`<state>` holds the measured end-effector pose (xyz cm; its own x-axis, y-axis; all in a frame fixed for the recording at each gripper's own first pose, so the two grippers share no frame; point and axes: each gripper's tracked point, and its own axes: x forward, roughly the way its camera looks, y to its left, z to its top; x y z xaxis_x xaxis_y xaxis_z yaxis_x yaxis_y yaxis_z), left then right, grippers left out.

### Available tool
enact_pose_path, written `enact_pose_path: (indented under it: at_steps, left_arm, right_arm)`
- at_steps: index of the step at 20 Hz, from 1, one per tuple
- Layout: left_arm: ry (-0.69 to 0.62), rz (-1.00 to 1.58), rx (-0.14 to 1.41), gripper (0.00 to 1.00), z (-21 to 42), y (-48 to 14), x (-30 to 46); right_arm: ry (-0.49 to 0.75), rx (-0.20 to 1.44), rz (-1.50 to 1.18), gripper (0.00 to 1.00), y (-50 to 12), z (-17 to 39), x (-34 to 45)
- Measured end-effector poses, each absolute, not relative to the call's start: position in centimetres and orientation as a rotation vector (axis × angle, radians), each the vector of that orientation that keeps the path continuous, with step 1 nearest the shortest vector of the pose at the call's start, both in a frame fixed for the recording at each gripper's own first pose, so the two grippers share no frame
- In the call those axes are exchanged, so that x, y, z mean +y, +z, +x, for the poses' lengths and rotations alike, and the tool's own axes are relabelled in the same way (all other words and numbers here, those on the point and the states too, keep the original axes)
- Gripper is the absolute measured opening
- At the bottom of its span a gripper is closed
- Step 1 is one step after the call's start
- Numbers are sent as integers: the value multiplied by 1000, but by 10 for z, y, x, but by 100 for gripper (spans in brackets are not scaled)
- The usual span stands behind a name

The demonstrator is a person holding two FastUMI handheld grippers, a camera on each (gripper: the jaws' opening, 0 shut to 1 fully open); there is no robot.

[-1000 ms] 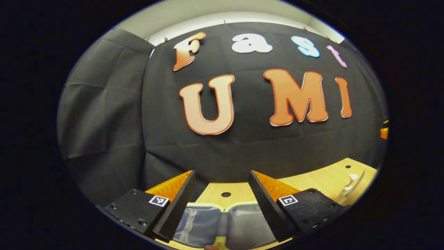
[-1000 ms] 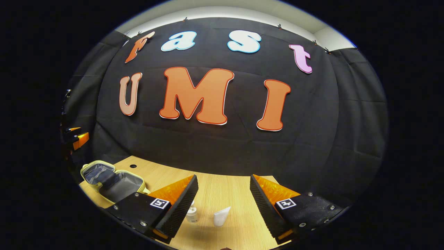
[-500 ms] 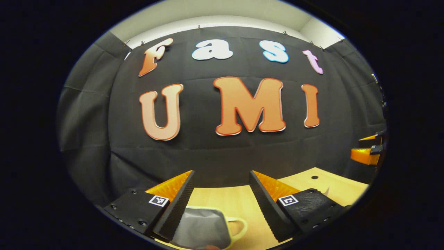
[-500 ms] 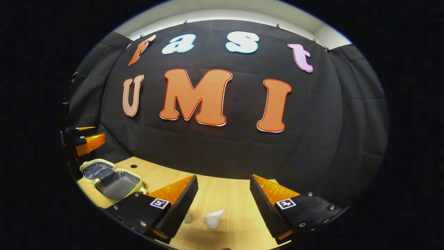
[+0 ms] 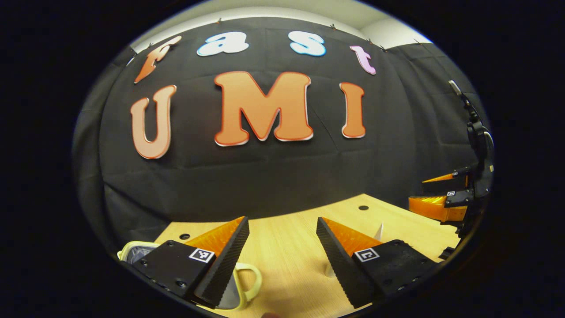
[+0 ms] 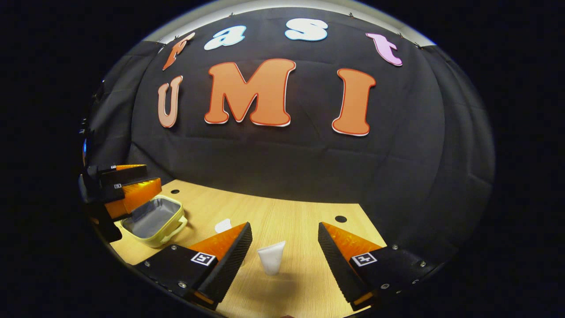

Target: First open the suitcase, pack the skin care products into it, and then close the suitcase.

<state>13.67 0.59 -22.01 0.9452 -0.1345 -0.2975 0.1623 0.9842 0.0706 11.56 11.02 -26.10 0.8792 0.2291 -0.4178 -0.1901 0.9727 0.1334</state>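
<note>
While both tongs gape empty, white tube (image 6: 271,259) stands between right tongs (image 6: 284,254); suitcase (image 6: 152,221) leftward.

Both the left claw (image 5: 282,260) and right claw (image 6: 284,263) hover level with fingers spread wide.

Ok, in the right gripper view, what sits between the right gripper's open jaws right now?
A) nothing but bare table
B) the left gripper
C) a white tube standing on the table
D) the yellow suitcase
C: the white tube stands on the wooden table in the gap of the right gripper, its jaws apart and not touching it; the open suitcase lies off to the left.
</note>
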Motion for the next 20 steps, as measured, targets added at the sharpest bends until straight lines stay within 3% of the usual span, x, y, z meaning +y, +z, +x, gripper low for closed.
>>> enact_pose_path:
  at_steps: [10,17,20]
  left_arm:
    - [-365,147,571,99,131,-349,-74]
    - [-399,137,775,100,148,-437,-102]
    - [-408,153,786,100,161,-456,-107]
  right_arm:
    - [242,535,77,96,-302,112,102]
    - [213,570,69,96,-313,104,82]
    - [220,589,67,96,-319,98,79]
